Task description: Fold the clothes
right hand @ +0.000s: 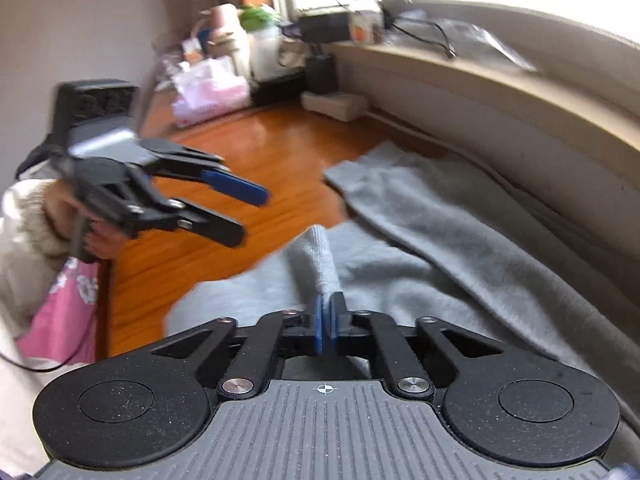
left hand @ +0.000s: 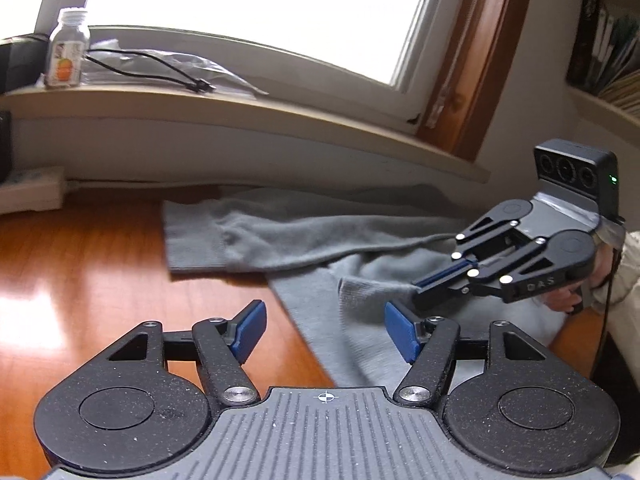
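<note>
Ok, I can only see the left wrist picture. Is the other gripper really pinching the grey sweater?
Observer: Yes. Up close, the right gripper has its jaws shut on the cuff, which pokes up between them.
Operator: Who's holding my gripper?
Observer: A hand in a fluffy cream sleeve holds the left gripper by its handle.
Operator: What's way over on the left?
Observer: A green plant, blurry, near the window corner.
</note>
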Demonstrator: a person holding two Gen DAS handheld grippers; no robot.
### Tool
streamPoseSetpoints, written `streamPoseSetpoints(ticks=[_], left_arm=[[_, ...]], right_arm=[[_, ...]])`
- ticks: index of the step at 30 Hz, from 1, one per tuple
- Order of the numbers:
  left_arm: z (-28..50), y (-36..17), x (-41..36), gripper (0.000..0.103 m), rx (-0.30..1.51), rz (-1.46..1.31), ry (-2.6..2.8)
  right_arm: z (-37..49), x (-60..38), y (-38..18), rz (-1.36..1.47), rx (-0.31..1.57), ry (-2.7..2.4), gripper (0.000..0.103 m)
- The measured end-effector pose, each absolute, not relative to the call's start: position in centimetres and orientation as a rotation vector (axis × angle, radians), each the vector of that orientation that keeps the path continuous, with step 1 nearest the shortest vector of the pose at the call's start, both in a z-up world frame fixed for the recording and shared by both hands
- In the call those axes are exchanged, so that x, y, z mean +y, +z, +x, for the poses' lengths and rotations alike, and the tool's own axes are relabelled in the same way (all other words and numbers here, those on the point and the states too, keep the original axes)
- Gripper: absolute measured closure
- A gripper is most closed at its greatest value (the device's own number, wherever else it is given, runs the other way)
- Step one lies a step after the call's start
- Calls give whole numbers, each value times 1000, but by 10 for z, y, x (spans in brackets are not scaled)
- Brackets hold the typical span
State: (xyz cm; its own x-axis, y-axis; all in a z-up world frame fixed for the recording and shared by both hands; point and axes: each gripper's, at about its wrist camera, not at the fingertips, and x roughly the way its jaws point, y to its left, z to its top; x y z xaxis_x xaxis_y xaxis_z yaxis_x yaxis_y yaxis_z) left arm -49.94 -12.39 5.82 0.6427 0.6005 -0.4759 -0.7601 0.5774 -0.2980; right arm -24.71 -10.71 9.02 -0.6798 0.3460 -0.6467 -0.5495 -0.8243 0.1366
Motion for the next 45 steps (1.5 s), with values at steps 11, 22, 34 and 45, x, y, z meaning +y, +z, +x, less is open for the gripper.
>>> streamPoseSetpoints(ticks=[11,22,34,45], left_arm=[[-475,48,-146,30,356,-506,659],[-453,42,-179,53,392,-429,587],[-472,41,-199,79,419,-377,627],[-464,52,-185,65,387,-363,619]], right_arm=[[-229,-160,122,-668,328,2477,100],[-219,-201,145,-506,231,2444,101],[-217,-221,120,-629,304,2427,97],[-59,-223,101,-552,308,1878,53]])
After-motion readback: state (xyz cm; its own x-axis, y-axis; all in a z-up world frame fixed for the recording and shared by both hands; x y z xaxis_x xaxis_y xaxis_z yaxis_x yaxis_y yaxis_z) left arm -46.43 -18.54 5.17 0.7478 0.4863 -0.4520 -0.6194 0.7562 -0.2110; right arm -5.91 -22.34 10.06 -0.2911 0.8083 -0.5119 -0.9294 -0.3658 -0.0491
